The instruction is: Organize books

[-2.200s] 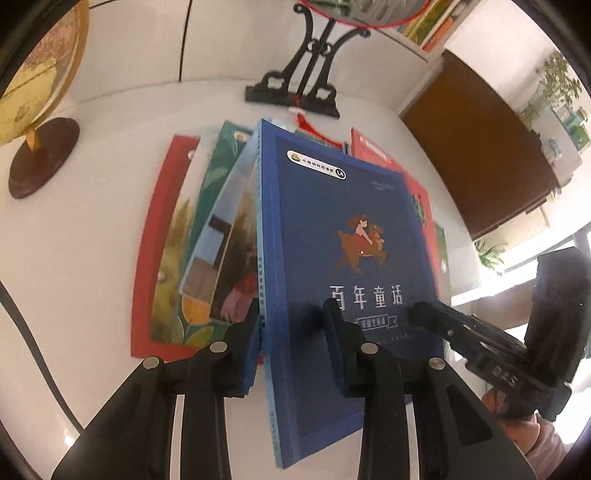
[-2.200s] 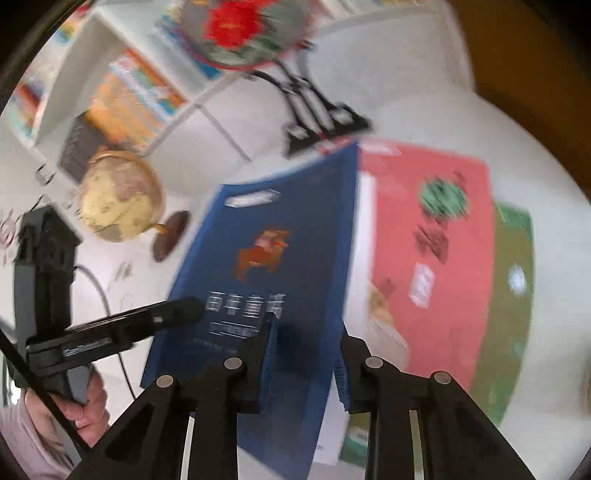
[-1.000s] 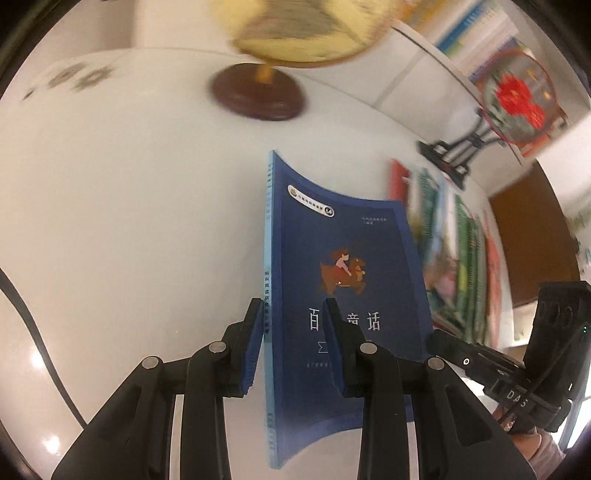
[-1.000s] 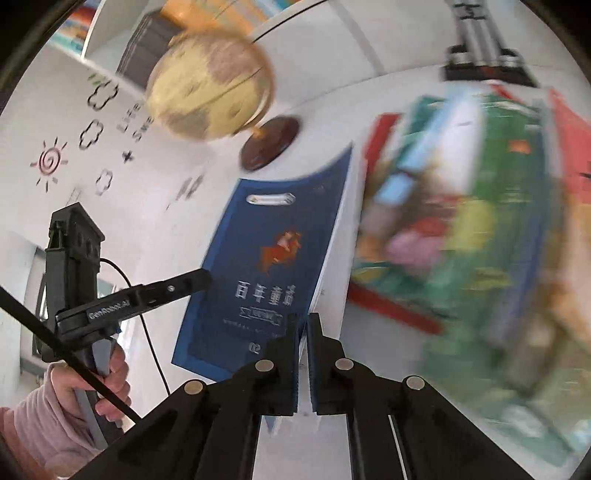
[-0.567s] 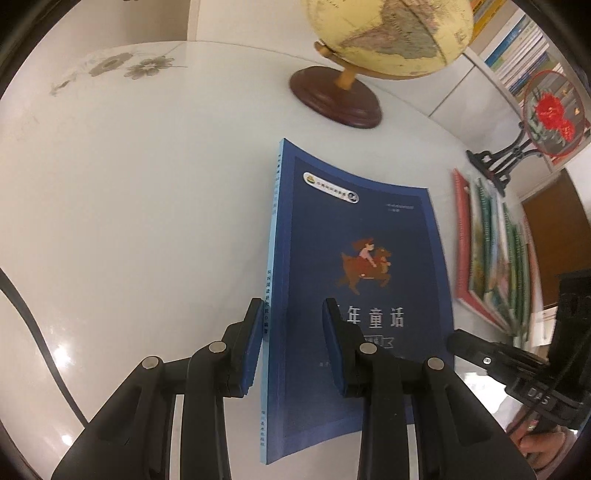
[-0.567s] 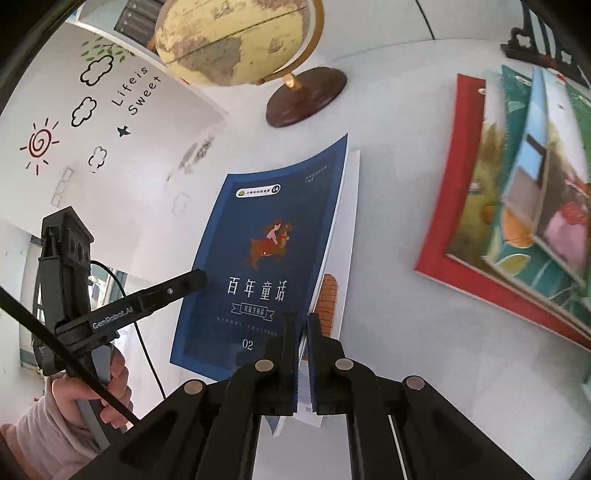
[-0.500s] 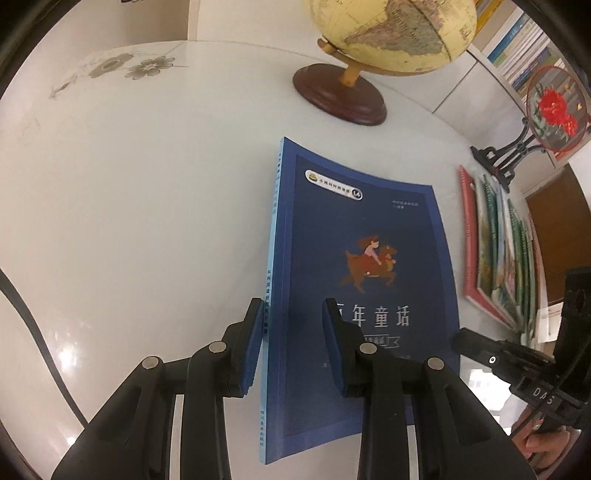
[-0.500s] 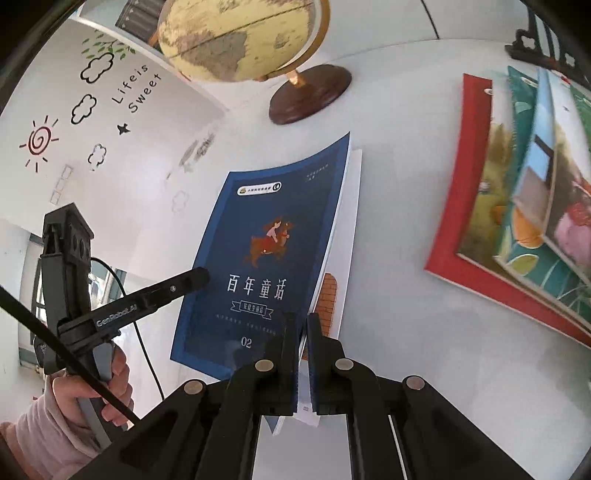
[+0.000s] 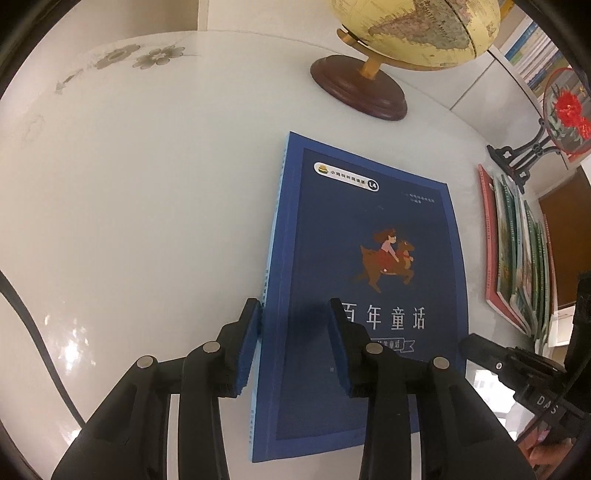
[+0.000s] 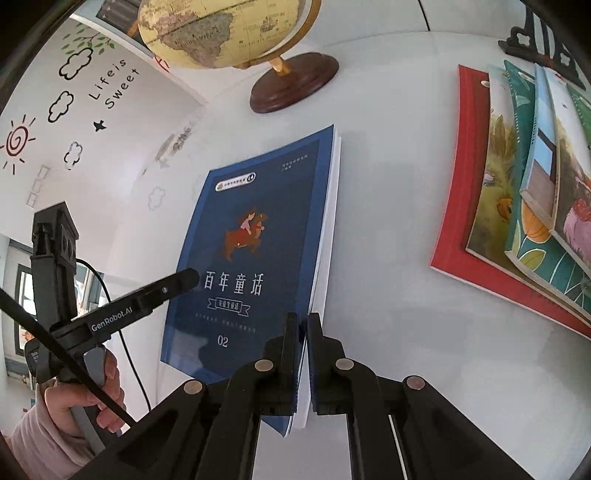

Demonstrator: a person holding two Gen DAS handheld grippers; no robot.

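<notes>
While blue book [image 9: 369, 266] lies flat on white surface [image 9: 147, 221], left gripper [image 9: 295, 347] jaws just easing apart at spine; right gripper [image 10: 304, 354] clamped on page edge. Risk: tugged pages tearing, book skewing toward globe [image 9: 369, 88].

The right gripper [image 10: 303, 354] pinches the blue book's [image 10: 258, 240] right edge, with the globe [image 10: 229, 33] beyond it.

Left gripper [image 9: 295, 332], lower centre of frame: jaws have just been opening, straddling a book's spine edge (contact unclear). Right gripper [image 10: 302, 354], lower centre: clamped on book's page edge.
</notes>
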